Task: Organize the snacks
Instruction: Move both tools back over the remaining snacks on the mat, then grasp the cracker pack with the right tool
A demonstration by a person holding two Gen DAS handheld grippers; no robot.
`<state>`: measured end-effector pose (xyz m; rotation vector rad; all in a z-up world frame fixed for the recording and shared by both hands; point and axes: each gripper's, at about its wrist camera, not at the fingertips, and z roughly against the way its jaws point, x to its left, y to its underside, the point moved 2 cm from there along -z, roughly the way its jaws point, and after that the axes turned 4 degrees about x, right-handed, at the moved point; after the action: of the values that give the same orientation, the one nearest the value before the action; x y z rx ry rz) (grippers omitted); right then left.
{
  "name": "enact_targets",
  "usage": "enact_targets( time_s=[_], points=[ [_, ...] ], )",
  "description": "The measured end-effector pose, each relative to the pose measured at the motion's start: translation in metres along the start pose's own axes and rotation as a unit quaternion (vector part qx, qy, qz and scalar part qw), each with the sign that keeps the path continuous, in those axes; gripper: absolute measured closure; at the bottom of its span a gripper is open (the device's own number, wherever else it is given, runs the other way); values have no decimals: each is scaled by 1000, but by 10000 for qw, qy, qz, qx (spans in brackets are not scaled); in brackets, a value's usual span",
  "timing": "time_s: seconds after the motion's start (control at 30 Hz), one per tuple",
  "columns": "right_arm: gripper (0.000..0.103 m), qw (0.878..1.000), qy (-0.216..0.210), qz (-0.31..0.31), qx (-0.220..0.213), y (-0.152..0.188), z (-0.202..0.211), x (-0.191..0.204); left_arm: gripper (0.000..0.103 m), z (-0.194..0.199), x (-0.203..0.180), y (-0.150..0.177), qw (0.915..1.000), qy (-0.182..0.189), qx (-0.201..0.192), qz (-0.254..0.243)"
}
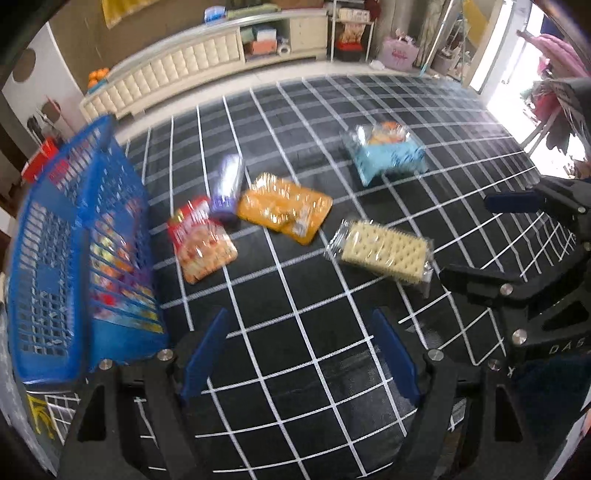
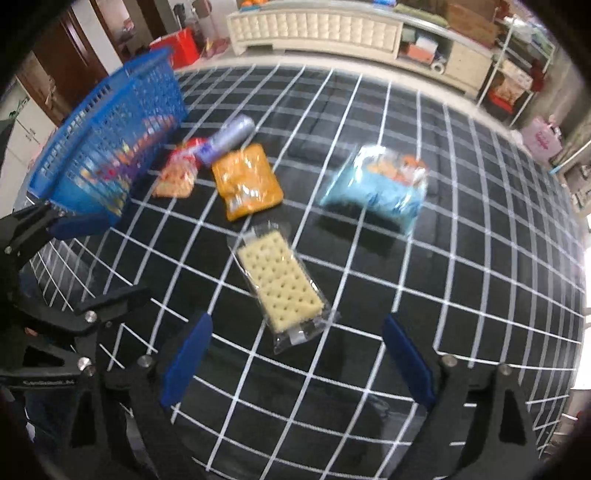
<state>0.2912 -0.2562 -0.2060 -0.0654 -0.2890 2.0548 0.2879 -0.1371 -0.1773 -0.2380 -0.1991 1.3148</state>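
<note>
Several snack packs lie on a black cloth with a white grid. A clear pack of pale crackers (image 1: 382, 253) (image 2: 280, 286) lies nearest. Beyond it sit an orange pack (image 1: 284, 206) (image 2: 245, 181), a red pack (image 1: 201, 240) (image 2: 177, 171), a purple tube (image 1: 229, 182) (image 2: 227, 138) and a light blue bag (image 1: 386, 153) (image 2: 376, 188). A blue basket (image 1: 79, 258) (image 2: 107, 147) with snacks inside stands at the left. My left gripper (image 1: 301, 352) is open above bare cloth. My right gripper (image 2: 295, 363) is open just short of the cracker pack, nothing between its pads.
The right gripper (image 1: 524, 243) shows at the right edge of the left wrist view, and the left gripper (image 2: 74, 258) at the left edge of the right wrist view. A cream cabinet (image 1: 207, 59) (image 2: 332, 29) runs along the far wall behind the table.
</note>
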Motion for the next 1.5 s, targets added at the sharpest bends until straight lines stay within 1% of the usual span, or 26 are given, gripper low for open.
enact_targets(
  time_s=[0.07,0.17,0.23,0.33,0.4,0.53,0.6,0.63,0.67,0.73,0.8,0.87,0.97,1.03,1.1,1.2,1.23,1.3,1.37,1.43,1.5],
  points=[
    [8,10000,3,62,69,-3,-15,0,25,-12,2,3,9999,11,86,74],
    [8,9997,-127,117,191,-7,-32,1,25,-27,6,5,9996,58,212,177],
    [8,9996,-113,109,234,-10,-41,0,25,-35,10,7,9991,118,309,252],
    [8,9993,-103,219,293,-15,-51,3,25,-44,16,7,9986,111,381,363],
    [8,9992,-125,256,280,-17,-56,5,25,-49,20,6,9982,122,419,416],
    [9,9991,-157,398,72,-21,-56,12,25,-55,26,6,9971,213,472,550],
    [20,9983,143,567,-35,-21,-56,17,25,-56,29,7,9961,329,498,654],
    [32,9973,234,685,-101,-20,-55,20,25,-56,30,8,9957,326,508,702],
    [48,9971,182,722,-179,-18,-52,22,25,-57,30,7,9957,265,506,726],
    [49,9972,59,724,-176,-16,-50,22,25,-55,31,7,9958,200,469,762],
    [50,9972,59,718,-202,-14,-49,21,25,-54,31,6,9947,322,474,849],
    [51,9989,94,403,-235,-11,-45,10,25,-53,30,4,9939,378,480,923],
    [51,9994,79,-165,-287,-17,-30,-5,25,-51,27,-2,9930,371,447,1028],
    [51,9982,-24,-395,-448,-21,-15,-15,25,-52,26,-8,9919,358,451,1134],
    [51,9968,73,-455,-650,-24,2,-19,25,-52,26,-17,9903,387,445,1259],
    [51,9936,184,-501,-993,-37,22,-24,25,-50,30,-29,9851,487,350,1610],
    [51,9929,166,-546,-1048,-42,21,-24,25,-52,32,-35,9824,459,368,1773],
    [50,9917,54,-717,-1062,-52,18,-33,25,-56,34,-44,9786,397,418,1978],
    [50,9915,-2,-796,-1028,-59,11,-38,25,-61,37,-55,9723,435,381,2266],
    [50,9913,-34,-796,-1046,-59,12,-45,25,-67,39,-64,9660,402,420,2518],
    [50,9903,27,-841,-1106,-58,13,-52,25,-74,41,-73,9598,375,478,2742]
  ],
)
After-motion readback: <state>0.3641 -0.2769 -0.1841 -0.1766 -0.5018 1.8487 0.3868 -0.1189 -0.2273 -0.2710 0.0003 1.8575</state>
